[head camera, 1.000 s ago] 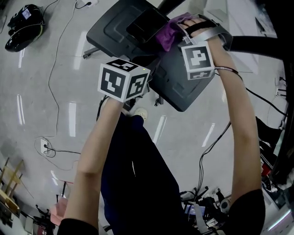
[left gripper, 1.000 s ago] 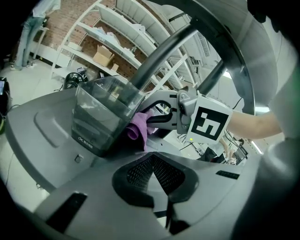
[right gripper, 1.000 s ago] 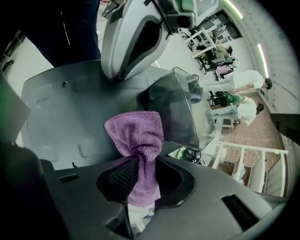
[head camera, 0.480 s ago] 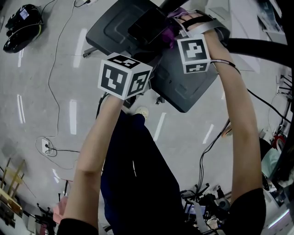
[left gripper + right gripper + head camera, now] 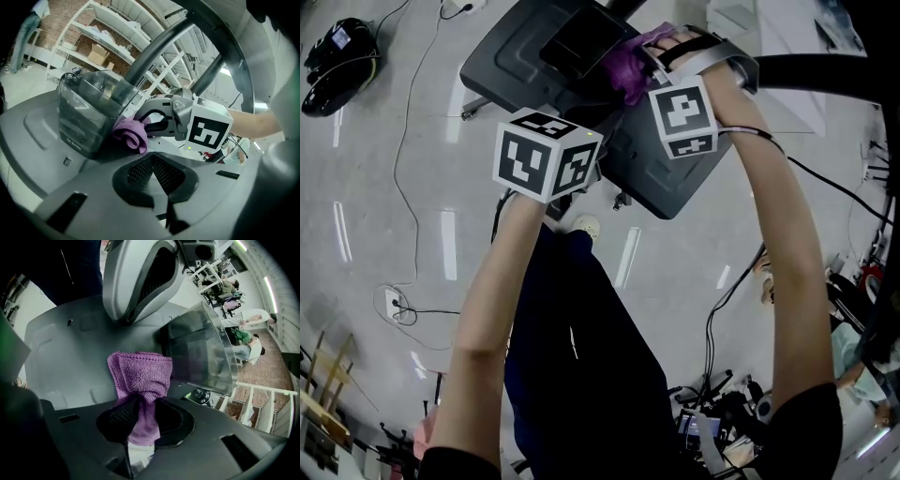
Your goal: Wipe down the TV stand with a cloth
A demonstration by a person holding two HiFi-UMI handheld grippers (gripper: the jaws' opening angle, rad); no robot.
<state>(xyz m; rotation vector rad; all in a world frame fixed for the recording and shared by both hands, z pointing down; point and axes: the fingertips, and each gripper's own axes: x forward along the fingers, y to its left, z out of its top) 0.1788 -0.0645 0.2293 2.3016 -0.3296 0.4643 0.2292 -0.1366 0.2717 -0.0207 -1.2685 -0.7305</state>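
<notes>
Right gripper view: right gripper (image 5: 139, 405) jaws gripping cloth (image 5: 141, 376) beside clear box (image 5: 199, 352); left gripper (image 5: 152, 160) jaws closed.

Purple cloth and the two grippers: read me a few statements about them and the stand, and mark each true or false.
1. The right gripper is shut on the purple cloth. True.
2. The left gripper holds a second cloth. False: its jaws are together with nothing between them.
3. The cloth is on the TV stand, beside a see-through box. True.
4. The TV stand is white. False: it is dark grey.
</notes>
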